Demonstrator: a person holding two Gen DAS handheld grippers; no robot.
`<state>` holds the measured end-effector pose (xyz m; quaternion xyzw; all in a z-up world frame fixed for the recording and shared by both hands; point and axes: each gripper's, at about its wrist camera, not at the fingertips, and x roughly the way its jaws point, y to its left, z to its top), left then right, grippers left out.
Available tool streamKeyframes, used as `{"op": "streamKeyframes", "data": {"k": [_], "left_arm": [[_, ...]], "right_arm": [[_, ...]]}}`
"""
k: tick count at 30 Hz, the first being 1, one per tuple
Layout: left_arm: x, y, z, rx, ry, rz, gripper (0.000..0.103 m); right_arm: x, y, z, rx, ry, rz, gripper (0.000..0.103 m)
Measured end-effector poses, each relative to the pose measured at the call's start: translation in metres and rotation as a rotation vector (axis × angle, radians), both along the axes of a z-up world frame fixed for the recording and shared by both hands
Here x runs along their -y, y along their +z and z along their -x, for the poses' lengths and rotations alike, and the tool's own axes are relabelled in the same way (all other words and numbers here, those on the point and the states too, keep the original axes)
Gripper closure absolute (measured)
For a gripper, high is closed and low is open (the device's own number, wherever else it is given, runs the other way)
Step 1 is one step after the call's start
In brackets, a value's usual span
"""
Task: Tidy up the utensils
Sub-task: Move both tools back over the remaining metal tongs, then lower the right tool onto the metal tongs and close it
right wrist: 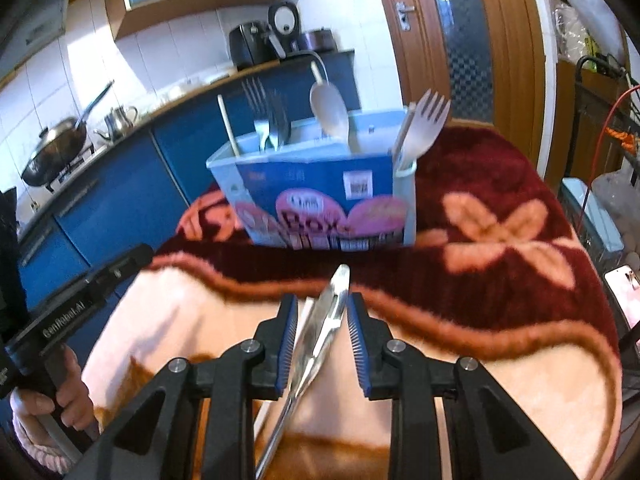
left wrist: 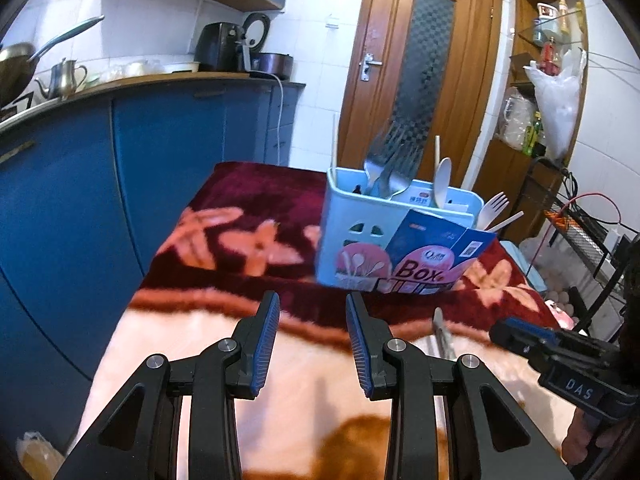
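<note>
A light blue utensil holder (left wrist: 352, 236) stands on the blanket-covered table, also in the right wrist view (right wrist: 320, 200). It holds metal forks (left wrist: 394, 164), a pale spoon (right wrist: 330, 110) and a pale fork (right wrist: 426, 124). A metal utensil (right wrist: 320, 328) lies on the blanket between the fingers of my right gripper (right wrist: 322, 304), which is open around it and does not clamp it. My left gripper (left wrist: 312, 304) is open and empty, short of the holder. The right gripper (left wrist: 520, 340) shows at the right of the left wrist view, with the metal utensil's tip (left wrist: 440, 324) beside it.
The table carries a dark red and pink flowered blanket (right wrist: 500, 220). Blue kitchen cabinets (left wrist: 120, 168) with a wok, a kettle and appliances stand to the left. A wooden door (left wrist: 420, 60) is behind. A wire rack (left wrist: 580, 240) and shelves stand at the right.
</note>
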<state>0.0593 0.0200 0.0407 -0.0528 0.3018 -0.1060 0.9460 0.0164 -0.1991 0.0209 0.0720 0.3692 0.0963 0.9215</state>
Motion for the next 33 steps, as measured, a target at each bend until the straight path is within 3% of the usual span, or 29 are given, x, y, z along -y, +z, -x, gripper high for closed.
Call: {"op": "streamKeyframes", "data": {"k": [7, 22, 33], "left_arm": [[-0.011, -0.011, 0.0, -0.036, 0.019, 0.012, 0.068], [-0.015, -0.021, -0.004, -0.07, 0.021, 0.031, 0.068], [-0.012, -0.022, -0.003, -0.063, 0.01, 0.032, 0.068]], "right_arm": [[-0.011, -0.022, -0.004, -0.12, 0.037, 0.014, 0.071], [-0.027, -0.036, -0.011, -0.204, 0.064, 0.094, 0.066], [-0.014, -0.038, -0.024, -0.271, 0.049, -0.002, 0.065]]}}
